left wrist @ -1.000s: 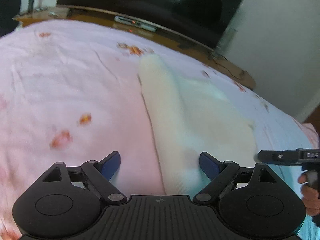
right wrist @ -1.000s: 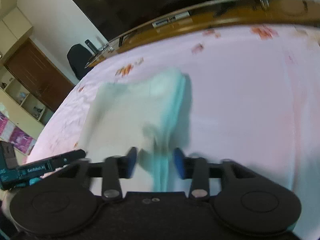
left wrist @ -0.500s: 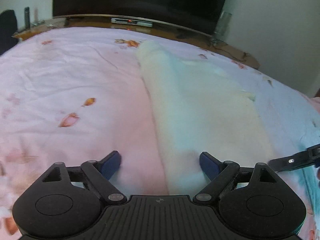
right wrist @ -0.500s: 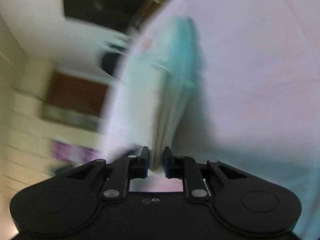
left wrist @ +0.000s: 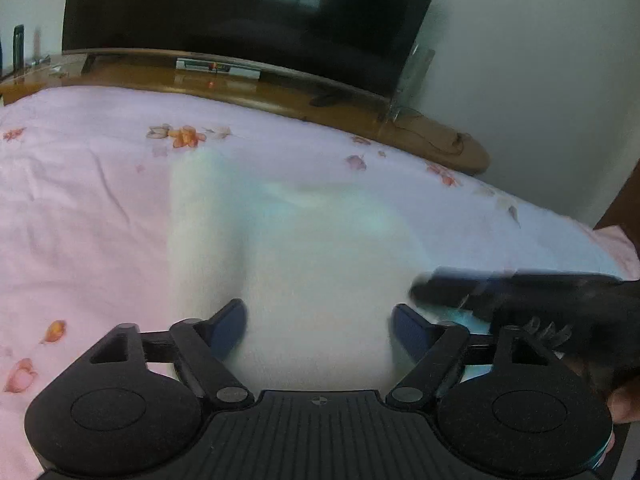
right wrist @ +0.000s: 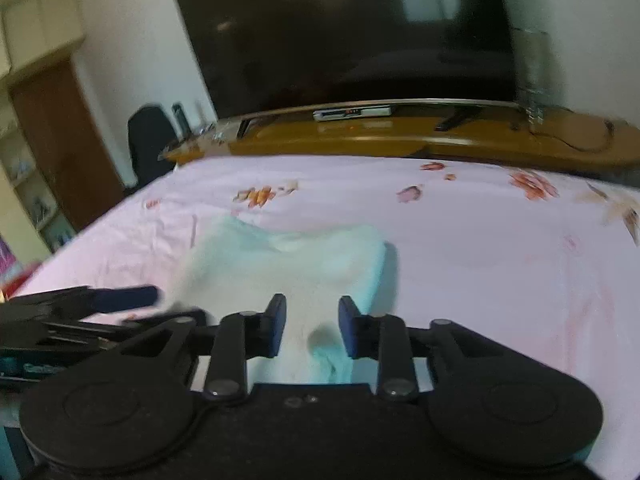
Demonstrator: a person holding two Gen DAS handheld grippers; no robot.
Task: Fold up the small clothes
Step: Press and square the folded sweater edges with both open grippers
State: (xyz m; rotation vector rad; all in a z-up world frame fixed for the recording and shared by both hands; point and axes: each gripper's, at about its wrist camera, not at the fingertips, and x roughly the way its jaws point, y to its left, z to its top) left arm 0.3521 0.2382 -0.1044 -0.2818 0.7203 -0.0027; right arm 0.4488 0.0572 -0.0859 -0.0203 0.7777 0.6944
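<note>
A pale mint-white garment (left wrist: 312,248) lies flat on the pink floral bedsheet (left wrist: 80,208). My left gripper (left wrist: 320,324) hovers over its near edge. Its jaws stand wide and are closing, with cloth under the gap and no pad pressing on it. In the right wrist view the same garment (right wrist: 280,264) has a small raised fold between the jaws of my right gripper (right wrist: 312,320). Those jaws are narrow and opening, and the pads stand clear of the cloth. One finger (left wrist: 440,284) of the right gripper reaches in, blurred, from the right. A blue left finger (right wrist: 124,296) shows at the left.
A long wooden cabinet (left wrist: 280,92) runs along the bed's far edge, and a large dark TV (left wrist: 240,8) stands on it. A black chair (right wrist: 150,140) and open shelves (right wrist: 24,184) stand at the far left. A hand (left wrist: 624,404) holds the right gripper.
The right gripper was shut on a lifted edge of the garment; the cloth now lies down and the jaws have parted. The left gripper shifted right over the cloth and narrowed slightly.
</note>
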